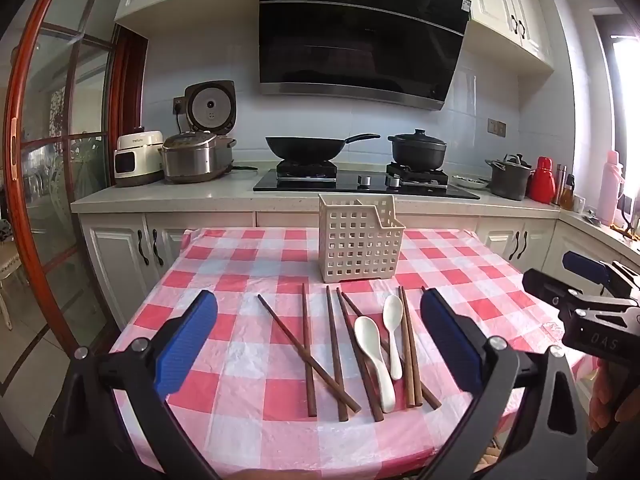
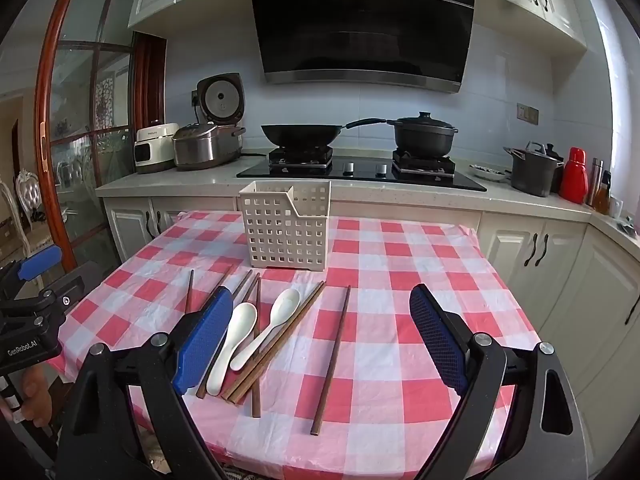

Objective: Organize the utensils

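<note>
Several brown chopsticks (image 1: pixel 335 350) (image 2: pixel 331 360) and two white spoons (image 1: pixel 374 360) (image 1: pixel 393 330) lie loose on the red-checked tablecloth. In the right wrist view the spoons (image 2: pixel 234 344) (image 2: pixel 272 326) lie among the chopsticks. A cream perforated basket (image 1: pixel 358 240) (image 2: pixel 286 226) stands upright behind them. My left gripper (image 1: pixel 319 310) is open and empty, above the near table edge. My right gripper (image 2: pixel 322 312) is open and empty, and also shows at the right edge of the left wrist view (image 1: pixel 580 300).
The table (image 1: pixel 240 264) ends close in front and drops off on both sides. Behind it runs a counter (image 1: pixel 168 190) with rice cookers (image 1: pixel 192 156), a wok (image 1: pixel 312 146), a black pot (image 1: pixel 418 148) and bottles (image 1: pixel 542 180). A glass door (image 1: pixel 60 152) is at the left.
</note>
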`<control>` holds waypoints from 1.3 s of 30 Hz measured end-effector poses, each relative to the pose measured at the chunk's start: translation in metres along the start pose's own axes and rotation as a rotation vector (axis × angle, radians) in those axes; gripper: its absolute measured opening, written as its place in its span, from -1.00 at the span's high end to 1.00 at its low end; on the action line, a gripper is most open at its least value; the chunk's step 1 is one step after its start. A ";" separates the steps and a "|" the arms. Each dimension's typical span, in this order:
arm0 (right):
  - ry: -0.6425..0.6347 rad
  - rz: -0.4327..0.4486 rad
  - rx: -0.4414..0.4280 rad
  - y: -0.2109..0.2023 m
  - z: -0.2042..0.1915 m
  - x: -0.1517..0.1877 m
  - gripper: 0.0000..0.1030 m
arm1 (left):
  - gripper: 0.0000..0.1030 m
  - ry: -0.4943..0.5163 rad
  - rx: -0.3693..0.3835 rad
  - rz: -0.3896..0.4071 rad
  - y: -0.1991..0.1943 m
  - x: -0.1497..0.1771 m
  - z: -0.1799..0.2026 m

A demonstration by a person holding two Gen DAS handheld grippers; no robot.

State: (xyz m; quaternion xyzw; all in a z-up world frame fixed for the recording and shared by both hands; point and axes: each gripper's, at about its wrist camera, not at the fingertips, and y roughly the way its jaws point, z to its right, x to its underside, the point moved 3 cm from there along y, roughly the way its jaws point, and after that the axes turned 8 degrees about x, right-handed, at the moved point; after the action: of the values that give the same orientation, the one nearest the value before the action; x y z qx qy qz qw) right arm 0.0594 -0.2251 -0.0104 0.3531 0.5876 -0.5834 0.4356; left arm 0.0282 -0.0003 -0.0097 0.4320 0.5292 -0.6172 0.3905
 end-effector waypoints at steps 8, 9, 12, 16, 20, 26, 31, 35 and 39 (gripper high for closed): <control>0.002 -0.006 -0.001 0.002 0.000 0.000 -0.64 | -0.91 -0.013 -0.010 -0.006 -0.002 0.001 -0.003; 0.001 -0.005 -0.001 0.002 0.000 0.000 -0.64 | -0.91 -0.015 -0.010 -0.006 -0.002 0.001 -0.004; 0.000 -0.008 -0.001 0.003 0.002 -0.001 -0.64 | -0.91 0.003 -0.001 -0.018 0.002 0.001 0.004; 0.005 -0.011 -0.004 0.008 0.000 0.003 -0.64 | -0.91 0.004 0.000 -0.019 0.000 0.001 0.005; 0.011 -0.019 -0.003 0.005 0.001 0.002 -0.64 | -0.91 -0.003 -0.001 -0.019 0.000 0.002 0.003; 0.012 -0.025 -0.003 0.005 0.002 0.003 -0.64 | -0.91 0.008 -0.002 -0.020 0.005 0.002 0.008; 0.012 -0.028 -0.004 0.005 0.002 0.002 -0.64 | -0.91 0.004 0.002 -0.022 0.007 0.005 0.003; 0.013 -0.031 -0.005 0.006 0.001 0.004 -0.64 | -0.91 -0.002 0.003 -0.025 0.009 0.008 0.004; 0.012 -0.033 -0.005 0.006 0.001 0.003 -0.64 | -0.91 -0.001 0.002 -0.023 0.009 0.011 0.005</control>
State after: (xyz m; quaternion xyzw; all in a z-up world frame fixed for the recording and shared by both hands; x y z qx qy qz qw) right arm 0.0644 -0.2263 -0.0152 0.3457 0.5975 -0.5868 0.4233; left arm 0.0327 -0.0066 -0.0226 0.4258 0.5331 -0.6227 0.3831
